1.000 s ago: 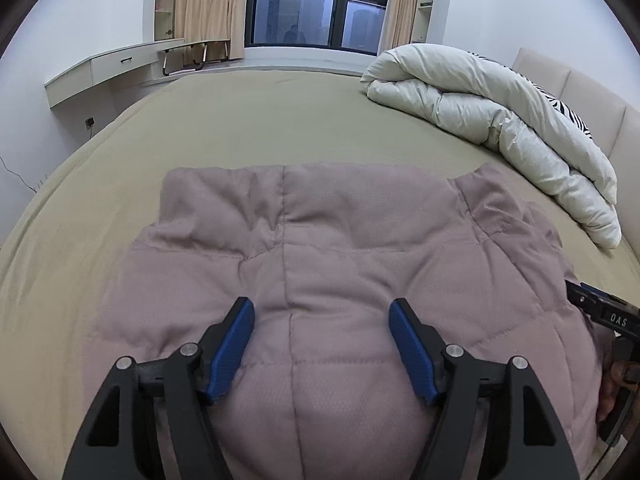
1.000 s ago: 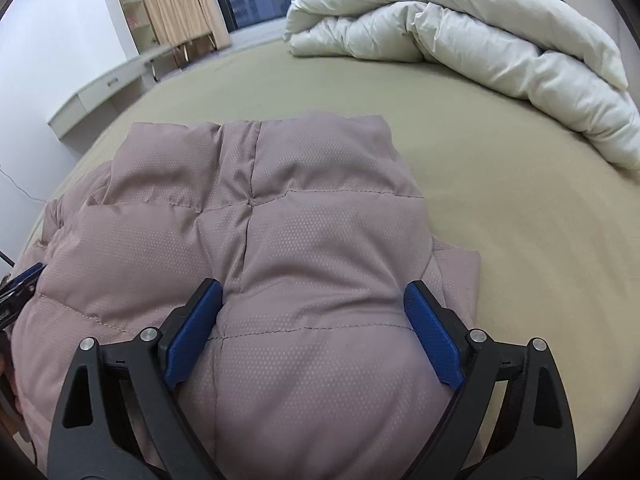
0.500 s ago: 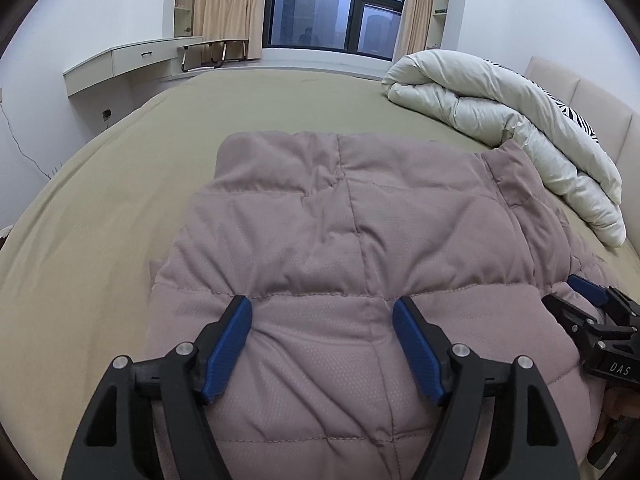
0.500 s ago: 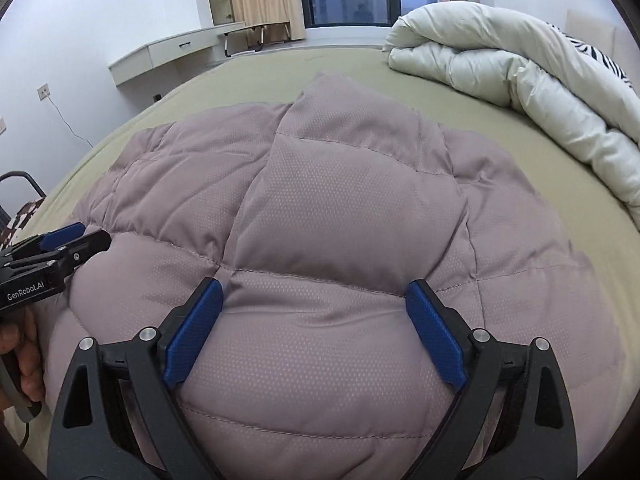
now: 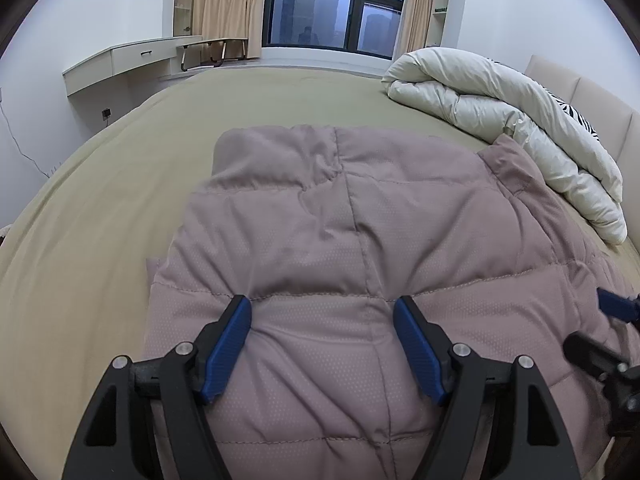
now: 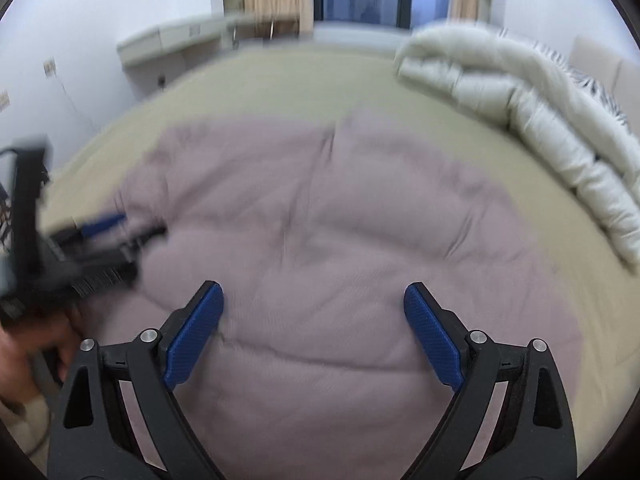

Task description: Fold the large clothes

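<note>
A mauve quilted puffer jacket (image 5: 360,208) lies folded on the bed, collar end toward the window. My left gripper (image 5: 322,320) hovers low over its near edge with the jaws wide apart; puffy fabric bulges up between the blue pads, not pinched. In the blurred right wrist view the jacket (image 6: 340,200) fills the middle, and my right gripper (image 6: 314,308) stands open above it, holding nothing. The right gripper (image 5: 596,328) shows at the left view's right edge. The left gripper (image 6: 132,227) and a hand (image 6: 24,344) show at the right view's left edge.
An olive bed sheet (image 5: 120,200) surrounds the jacket. A rolled cream duvet (image 5: 500,112) lies along the right by the beige headboard (image 5: 580,96). Beyond the bed's far edge are a wall desk (image 5: 132,56) and a dark window (image 5: 332,4).
The right gripper swung sideways and rolled over the jacket, so its view is now blurred. The left gripper first slid along the jacket's near edge, then stayed put.
</note>
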Demonstrator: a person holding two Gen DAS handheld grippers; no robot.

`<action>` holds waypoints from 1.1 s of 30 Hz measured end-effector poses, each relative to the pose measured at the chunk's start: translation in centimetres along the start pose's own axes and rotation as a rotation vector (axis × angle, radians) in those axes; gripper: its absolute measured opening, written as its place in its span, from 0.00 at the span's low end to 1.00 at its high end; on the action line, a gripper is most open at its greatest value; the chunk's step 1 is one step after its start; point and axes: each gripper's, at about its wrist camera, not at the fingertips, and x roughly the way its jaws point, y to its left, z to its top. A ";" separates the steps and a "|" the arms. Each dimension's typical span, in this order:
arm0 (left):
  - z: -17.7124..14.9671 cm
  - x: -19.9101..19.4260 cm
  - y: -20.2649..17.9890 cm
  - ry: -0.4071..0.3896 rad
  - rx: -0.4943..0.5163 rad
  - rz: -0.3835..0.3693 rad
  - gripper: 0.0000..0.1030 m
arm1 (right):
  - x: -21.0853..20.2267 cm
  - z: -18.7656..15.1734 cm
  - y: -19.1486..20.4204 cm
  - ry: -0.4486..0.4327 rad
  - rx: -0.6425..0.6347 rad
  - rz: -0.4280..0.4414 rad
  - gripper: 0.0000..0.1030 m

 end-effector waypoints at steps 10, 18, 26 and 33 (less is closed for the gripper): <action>-0.2 0.5 -0.3 -0.003 0.011 0.013 0.75 | 2.5 -1.0 -0.4 -0.051 -0.045 0.014 1.00; 1.0 -3.1 1.9 0.063 -0.079 -0.065 0.74 | -2.6 0.8 -3.2 0.012 0.066 0.128 1.00; -0.6 -8.4 10.6 0.088 -0.316 -0.098 0.93 | -9.3 -0.7 -16.0 -0.082 0.334 0.180 1.00; -2.1 -3.7 13.1 0.243 -0.474 -0.286 0.89 | -5.8 -3.8 -24.7 0.042 0.536 0.289 1.00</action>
